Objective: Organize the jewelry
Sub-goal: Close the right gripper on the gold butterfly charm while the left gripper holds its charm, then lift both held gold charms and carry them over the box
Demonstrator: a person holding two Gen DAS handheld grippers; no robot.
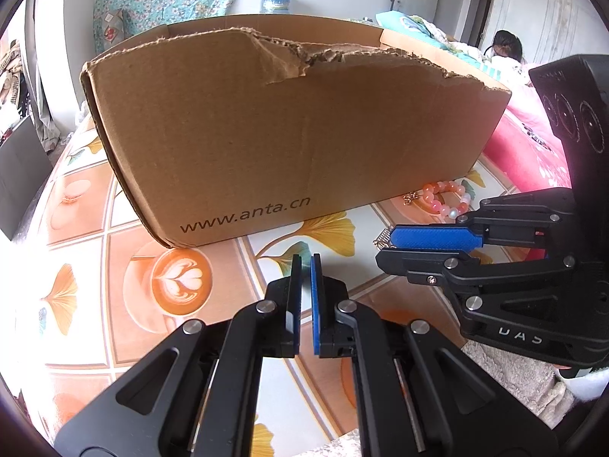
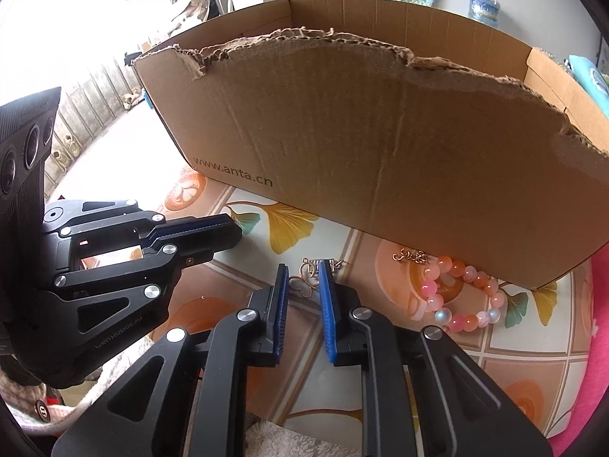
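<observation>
**Tiny Clip, Tricky Grab**

While the big cardboard box (image 2: 380, 144) sits on the patterned table (image 2: 289, 236), the right gripper (image 2: 302, 289) points down at a small gold hair clip (image 2: 310, 276). Its claws are spread a little, with the clip lying at their tips, at twelve o'clock from the claw. I do not think they squeeze it yet. No earlier look is given, so I only say what I see.

At three o'clock from that clip lies a pink and orange bead bracelet (image 2: 462, 293), close to the box wall. A thin gold chain (image 2: 409, 257) touches it.

Over at nine o'clock, the left gripper (image 1: 305, 266) waits with its claws pressed nearly together, holding nothing.

What could go wrong? That clip is thin and flat. If the claws close too high, it may slide away or pop out. If they push down hard, they could scrape the table. A wide swing could also bump the bracelet.
</observation>
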